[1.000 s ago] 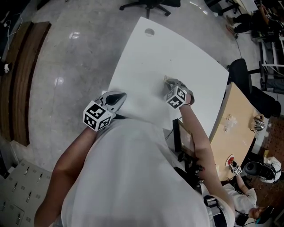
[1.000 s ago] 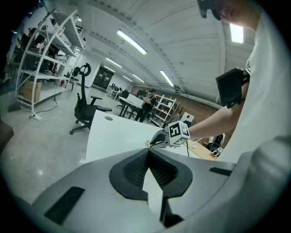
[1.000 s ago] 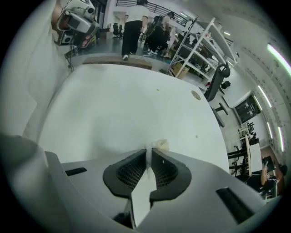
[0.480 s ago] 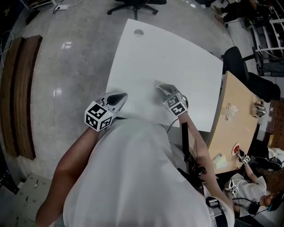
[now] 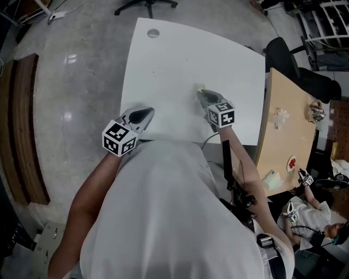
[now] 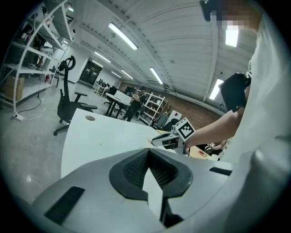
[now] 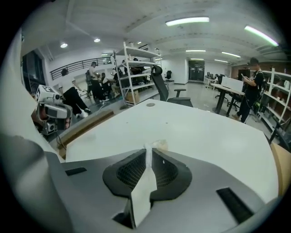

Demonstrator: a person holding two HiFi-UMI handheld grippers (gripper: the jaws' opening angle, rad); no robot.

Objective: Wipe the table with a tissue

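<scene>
Moved: right hand-held gripper [image 7: 148, 154] has rolled about its own line since a second ago, and in the head view its marker cube now shows a squarer face upward. The left hand-held gripper [image 6: 148, 154] has shifted little.
Right jaws: nearly together, pinching a tissue [image 7: 158, 145]. A white strip runs down between the pads, and a crumpled tuft sticks out past the tips.
Left jaws: tips pressed together, with nothing sticking out from them.
Tissue: at the very tip of the right hand-held gripper, over the white surface [image 5: 174, 60] and toward its right side. Whether the tuft touches the surface I cannot tell.
Left position: at the near edge of the surface, pointing across it, well apart from the tissue.
Around: a wooden desk [image 5: 283, 136] stands just beside the right edge of the surface. An office chair [image 5: 144, 5] stands on the grey floor [image 5: 82, 71] beyond the far edge. A round hole [image 5: 153, 33] sits near the far left corner of the surface. Metal shelving [image 7: 136, 68] stands behind.
</scene>
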